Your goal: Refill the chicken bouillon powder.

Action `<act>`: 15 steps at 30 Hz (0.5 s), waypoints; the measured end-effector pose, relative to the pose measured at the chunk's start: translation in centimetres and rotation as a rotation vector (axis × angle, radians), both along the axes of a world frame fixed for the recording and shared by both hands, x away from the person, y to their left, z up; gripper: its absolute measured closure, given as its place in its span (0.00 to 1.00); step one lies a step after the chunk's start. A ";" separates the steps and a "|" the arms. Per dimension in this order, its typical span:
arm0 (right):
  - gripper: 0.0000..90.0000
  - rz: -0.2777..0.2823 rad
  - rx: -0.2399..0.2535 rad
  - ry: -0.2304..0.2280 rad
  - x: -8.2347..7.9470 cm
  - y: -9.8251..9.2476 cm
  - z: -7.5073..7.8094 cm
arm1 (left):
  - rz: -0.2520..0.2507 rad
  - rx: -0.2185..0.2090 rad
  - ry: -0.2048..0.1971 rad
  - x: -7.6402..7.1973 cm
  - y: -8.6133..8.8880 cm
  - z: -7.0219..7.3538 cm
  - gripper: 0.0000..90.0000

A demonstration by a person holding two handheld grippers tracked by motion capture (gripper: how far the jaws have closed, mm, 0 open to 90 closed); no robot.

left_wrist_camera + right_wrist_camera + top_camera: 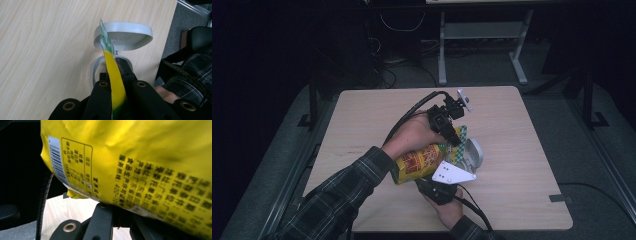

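**Bag Held Tilted Over Open Container**

The yellow bag (pixel 417 164) is held above the surface (pixel 362 130), mouth end toward the grey container (pixel 98 72), whose lid (pixel 125 36) is hinged open. The left tool (pixel 451 131) is clamped on the bag's top strip (pixel 113 75), probably to steady the opening for pouring. The right tool (pixel 436 190) supports the bag body from below; its grip cannot be determined.

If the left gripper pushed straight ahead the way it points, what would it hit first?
Probably the small grey container just past the left gripper, its lid open. The jaws already pinch the yellow bag's edge. Depth is uncertain.
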State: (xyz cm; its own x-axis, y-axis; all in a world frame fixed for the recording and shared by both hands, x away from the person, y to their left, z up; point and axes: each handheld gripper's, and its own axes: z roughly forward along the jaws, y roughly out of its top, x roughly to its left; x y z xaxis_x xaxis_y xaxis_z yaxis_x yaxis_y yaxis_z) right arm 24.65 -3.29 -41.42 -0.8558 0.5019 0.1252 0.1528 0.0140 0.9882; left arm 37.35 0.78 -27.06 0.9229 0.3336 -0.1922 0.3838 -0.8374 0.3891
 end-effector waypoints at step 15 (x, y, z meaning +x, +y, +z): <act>1.00 0.001 0.002 -0.007 0.1 0.0 0.1 | 0.003 -0.006 -0.004 0.0 0.0 0.1 0.98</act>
State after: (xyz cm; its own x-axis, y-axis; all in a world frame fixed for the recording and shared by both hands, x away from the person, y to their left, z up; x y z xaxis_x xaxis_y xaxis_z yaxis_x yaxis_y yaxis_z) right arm 24.76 -3.34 -41.31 -0.8574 0.5004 0.1200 0.1455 0.0120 0.9893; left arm 37.38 0.77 -26.98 0.9228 0.3347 -0.1909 0.3844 -0.8340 0.3959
